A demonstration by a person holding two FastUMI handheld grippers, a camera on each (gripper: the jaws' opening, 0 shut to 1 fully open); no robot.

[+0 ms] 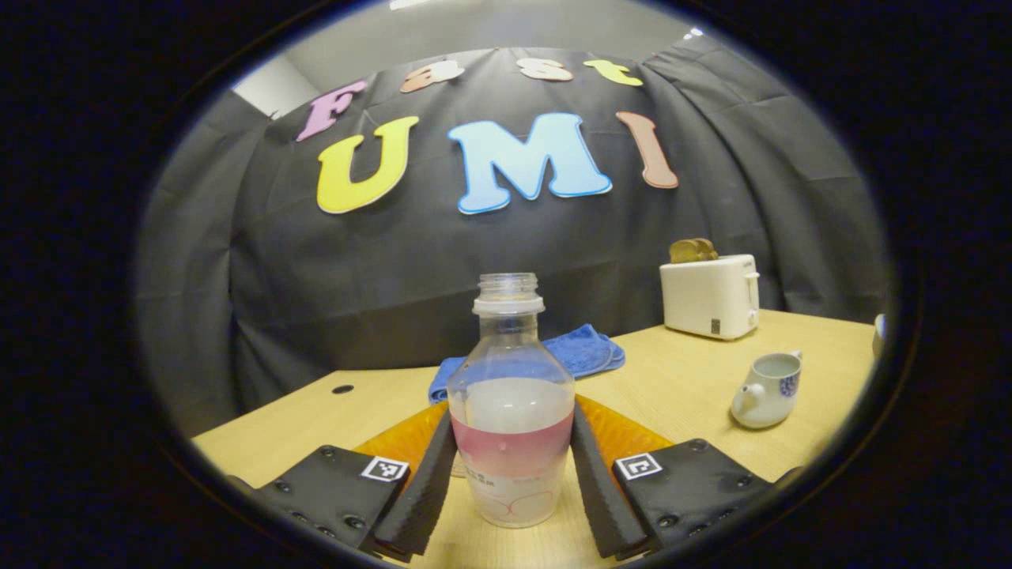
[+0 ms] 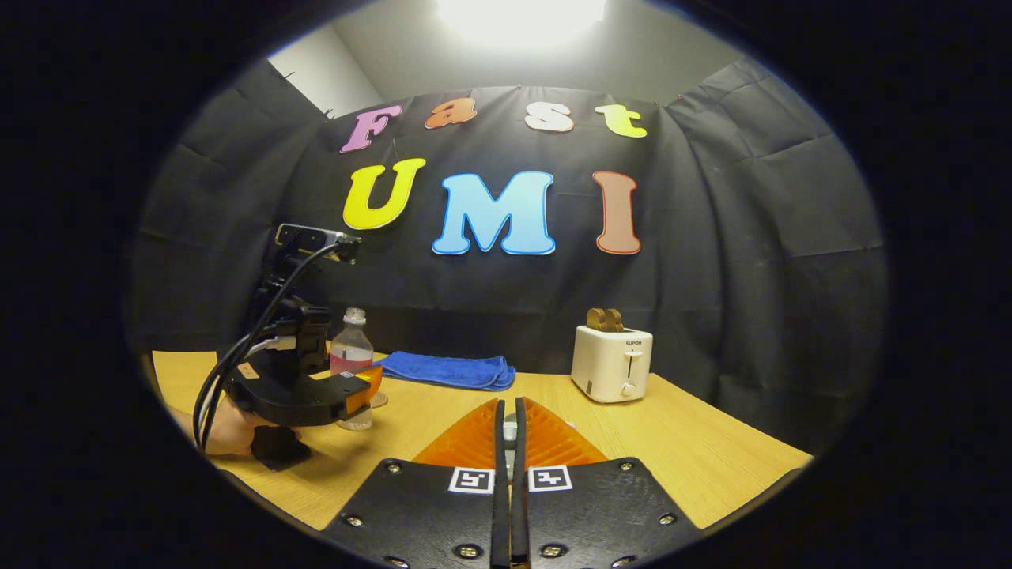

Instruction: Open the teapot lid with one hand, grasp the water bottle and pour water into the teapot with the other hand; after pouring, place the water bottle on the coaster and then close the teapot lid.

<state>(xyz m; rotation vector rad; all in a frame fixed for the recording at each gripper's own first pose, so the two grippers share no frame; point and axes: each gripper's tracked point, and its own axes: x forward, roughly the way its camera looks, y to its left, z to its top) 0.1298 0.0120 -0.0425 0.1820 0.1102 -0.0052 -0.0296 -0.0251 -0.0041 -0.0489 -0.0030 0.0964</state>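
An uncapped clear water bottle with a pink label stands upright on the wooden table, about half full. My left gripper has a finger against each side of it. In the right gripper view the same bottle sits in the left gripper, which a hand holds. A small pale disc, perhaps the coaster, lies just right of the bottle's base. The white teapot with a blue pattern stands lidless to the right. My right gripper is shut on a small whitish piece, apparently the teapot lid.
A white toaster with toast in it stands at the back right, seen too in the right gripper view. A folded blue cloth lies behind the bottle. A cable hole marks the table's left.
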